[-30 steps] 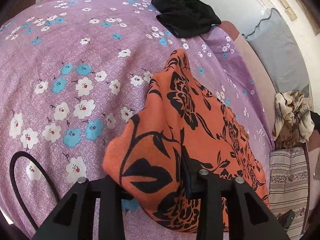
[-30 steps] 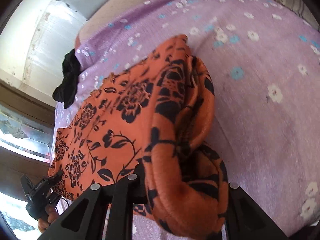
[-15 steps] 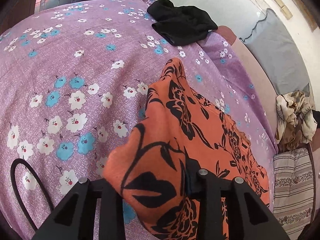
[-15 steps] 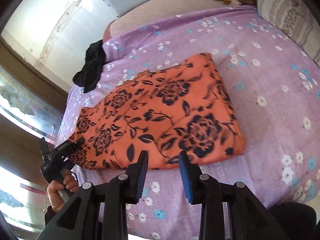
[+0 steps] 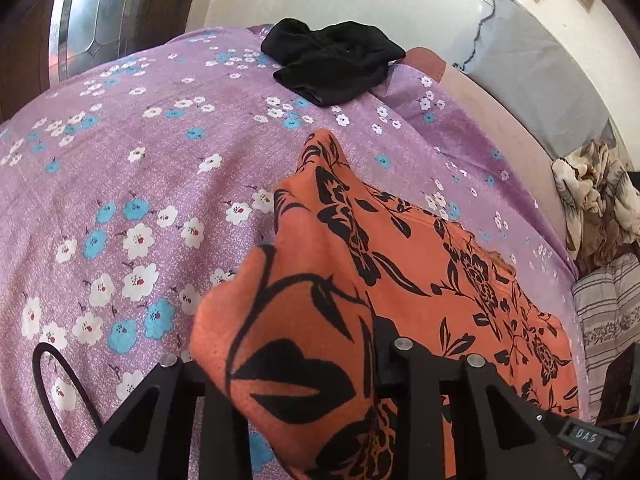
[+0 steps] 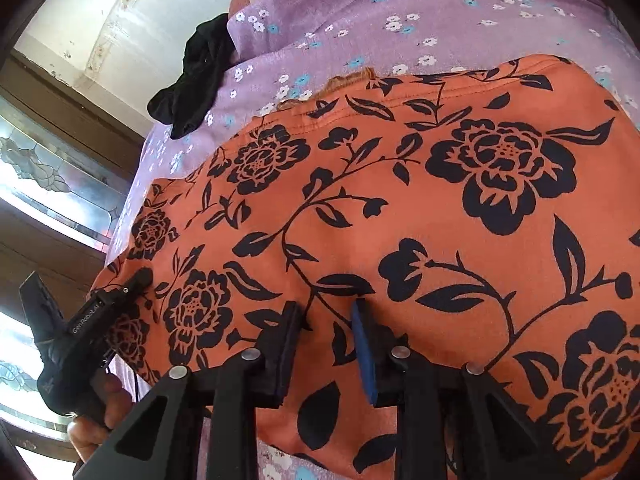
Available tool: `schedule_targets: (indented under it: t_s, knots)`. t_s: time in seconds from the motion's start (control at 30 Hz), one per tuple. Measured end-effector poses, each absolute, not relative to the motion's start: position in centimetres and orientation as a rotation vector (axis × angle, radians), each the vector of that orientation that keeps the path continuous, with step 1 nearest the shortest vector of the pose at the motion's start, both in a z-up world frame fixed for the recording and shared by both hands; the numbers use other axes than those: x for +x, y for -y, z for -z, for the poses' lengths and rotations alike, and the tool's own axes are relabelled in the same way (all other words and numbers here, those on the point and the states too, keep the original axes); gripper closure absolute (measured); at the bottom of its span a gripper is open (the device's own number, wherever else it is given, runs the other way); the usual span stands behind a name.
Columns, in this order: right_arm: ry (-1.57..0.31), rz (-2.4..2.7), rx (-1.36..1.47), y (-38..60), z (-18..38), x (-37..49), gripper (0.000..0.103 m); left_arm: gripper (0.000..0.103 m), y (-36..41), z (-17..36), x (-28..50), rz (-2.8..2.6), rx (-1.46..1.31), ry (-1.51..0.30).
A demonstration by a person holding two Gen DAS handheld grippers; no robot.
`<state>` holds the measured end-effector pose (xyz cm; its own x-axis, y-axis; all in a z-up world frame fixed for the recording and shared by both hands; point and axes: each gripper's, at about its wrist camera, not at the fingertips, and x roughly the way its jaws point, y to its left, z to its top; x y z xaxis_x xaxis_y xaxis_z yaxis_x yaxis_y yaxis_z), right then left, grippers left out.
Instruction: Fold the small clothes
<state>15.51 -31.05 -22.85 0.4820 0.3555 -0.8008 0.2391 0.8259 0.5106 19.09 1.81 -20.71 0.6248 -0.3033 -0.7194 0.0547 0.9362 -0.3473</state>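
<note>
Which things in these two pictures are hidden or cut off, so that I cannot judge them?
- Left wrist view: left gripper fingertips, covered by the orange floral cloth.
- Right wrist view: cloth's near edge, behind the right gripper.
- Right wrist view: black garment, partly behind the purple bedsheet.

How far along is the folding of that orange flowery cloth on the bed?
Part way, it seems. The orange floral garment lies mostly flat on the purple bedspread. In hand: the left gripper pinches one corner, lifted into a peak, its jaws closing. The right gripper hovers at the near edge, closing, fabric between its pads but not pressed. Left: the remaining folds, and the crumpled black garment.
</note>
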Motion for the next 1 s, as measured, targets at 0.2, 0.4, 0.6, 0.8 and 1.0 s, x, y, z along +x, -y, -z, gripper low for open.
schedule_targets:
  t_s: [0.2, 0.4, 0.6, 0.8, 1.0]
  knots:
    - [-1.115, -0.116, 0.862, 34.8, 23.1, 15.2, 0.071, 0.073, -0.2, 18.4, 17.8, 0.237, -0.17, -0.82]
    - [-1.064, -0.103, 0.981, 38.5, 21.8, 14.6, 0.067, 0.073, 4.6, 15.0, 16.0, 0.283, -0.028, -0.782]
    - [-0.98, -0.073, 1.111, 42.9, 20.9, 12.5, 0.042, 0.073, 12.1, 13.4, 13.5, 0.369, 0.128, -0.775]
    - [-0.964, -0.096, 1.214, 45.3, 21.8, 12.2, 0.041, 0.072, 21.0, 16.0, 9.6, 0.499, 0.338, -0.784]
    - [-1.058, -0.117, 1.246, 44.7, 24.3, 13.4, 0.041, 0.052, 22.4, 17.9, 7.3, 0.594, 0.483, -0.833]
